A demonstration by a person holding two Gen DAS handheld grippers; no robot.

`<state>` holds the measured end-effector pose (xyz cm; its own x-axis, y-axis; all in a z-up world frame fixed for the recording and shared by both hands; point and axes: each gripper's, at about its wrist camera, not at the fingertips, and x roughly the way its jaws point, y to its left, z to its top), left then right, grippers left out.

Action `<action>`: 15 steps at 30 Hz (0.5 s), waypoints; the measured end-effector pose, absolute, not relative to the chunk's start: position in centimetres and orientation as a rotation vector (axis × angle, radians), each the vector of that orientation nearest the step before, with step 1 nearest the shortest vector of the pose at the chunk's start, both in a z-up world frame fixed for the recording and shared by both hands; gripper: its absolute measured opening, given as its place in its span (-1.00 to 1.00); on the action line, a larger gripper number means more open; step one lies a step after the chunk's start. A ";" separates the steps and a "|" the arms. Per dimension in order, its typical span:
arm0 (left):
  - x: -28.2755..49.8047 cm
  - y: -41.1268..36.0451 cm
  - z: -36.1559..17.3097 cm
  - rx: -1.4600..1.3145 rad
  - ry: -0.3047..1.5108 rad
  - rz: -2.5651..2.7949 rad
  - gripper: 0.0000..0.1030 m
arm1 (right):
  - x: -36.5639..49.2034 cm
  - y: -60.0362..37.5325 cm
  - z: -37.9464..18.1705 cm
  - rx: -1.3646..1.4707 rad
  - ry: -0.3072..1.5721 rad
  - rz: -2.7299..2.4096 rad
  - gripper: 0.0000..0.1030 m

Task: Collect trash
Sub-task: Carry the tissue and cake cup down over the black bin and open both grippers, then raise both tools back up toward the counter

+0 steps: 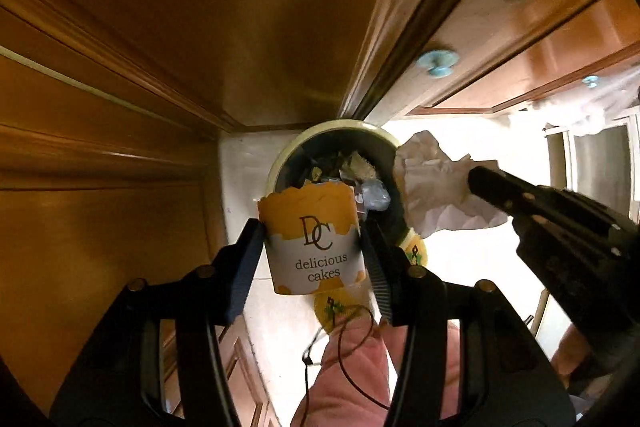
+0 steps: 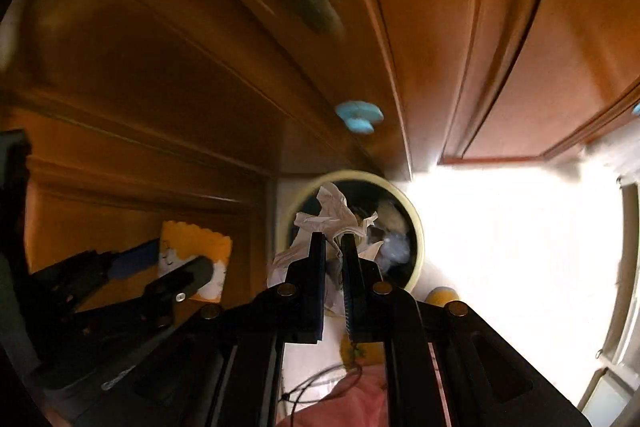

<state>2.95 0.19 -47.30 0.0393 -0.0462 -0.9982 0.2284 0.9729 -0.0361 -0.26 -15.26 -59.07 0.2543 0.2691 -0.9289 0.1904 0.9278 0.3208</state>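
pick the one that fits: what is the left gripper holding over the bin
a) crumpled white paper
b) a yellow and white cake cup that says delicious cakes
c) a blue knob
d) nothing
b, the left gripper has its fingers on either side of the yellow and white cake cup printed "delicious cakes", above the round bin; the crumpled white paper is in the right gripper.

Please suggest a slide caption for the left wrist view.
Left hand-held gripper holding a cake cup above the trash bin.
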 end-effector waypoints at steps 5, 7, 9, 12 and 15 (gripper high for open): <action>3.9 0.3 -50.5 0.135 1.545 -0.227 -0.03 | 0.2 -14.9 -64.6 0.430 1.357 0.068 -0.75; 4.3 0.6 -50.9 0.141 1.555 -0.223 0.04 | 0.5 -14.7 -66.0 0.426 1.375 0.071 -0.58; 4.7 0.6 -50.9 0.145 1.564 -0.215 0.05 | 0.4 -14.4 -66.9 0.419 1.391 0.074 -0.40; 5.5 0.2 -50.2 0.152 1.573 -0.207 0.06 | 0.4 -14.3 -67.0 0.408 1.401 0.089 -0.30; 5.6 -0.1 -49.6 0.162 1.577 -0.201 0.06 | 0.7 -14.9 -66.2 0.398 1.410 0.111 -0.29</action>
